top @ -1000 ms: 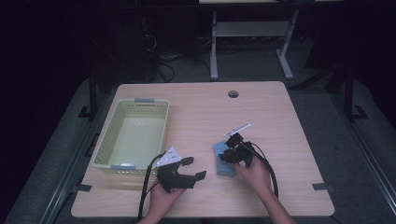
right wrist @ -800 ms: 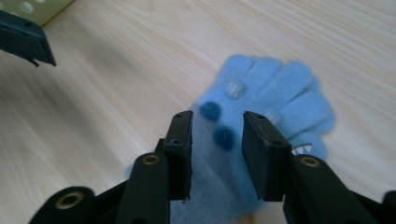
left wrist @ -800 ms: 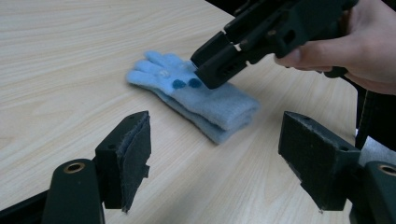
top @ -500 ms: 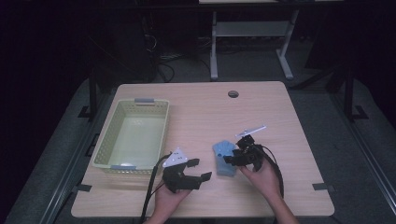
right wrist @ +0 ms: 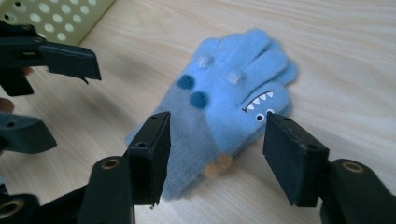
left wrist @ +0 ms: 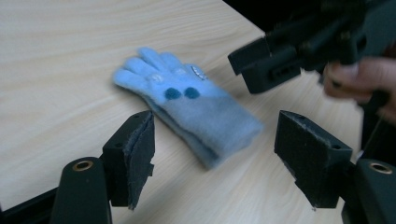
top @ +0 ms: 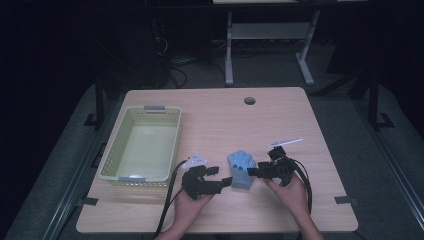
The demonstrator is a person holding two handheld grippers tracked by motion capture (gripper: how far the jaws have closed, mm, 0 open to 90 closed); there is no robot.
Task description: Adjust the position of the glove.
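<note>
Two grippers flank the blue glove (top: 242,169), which lies flat near the table's (top: 220,115) front edge. Your right gripper (top: 255,172) has just been opening and has let go of it; its jaws stand apart. Your left gripper (top: 225,176), jaws apart, has moved closer.

Hidden and fuzzy bits
Cut off at the top corner: yellow basket (right wrist: 56,21). Blurred at the cuff end: blue glove (left wrist: 187,105). Fuzzy too: hand (left wrist: 355,81) behind the far gripper.
</note>
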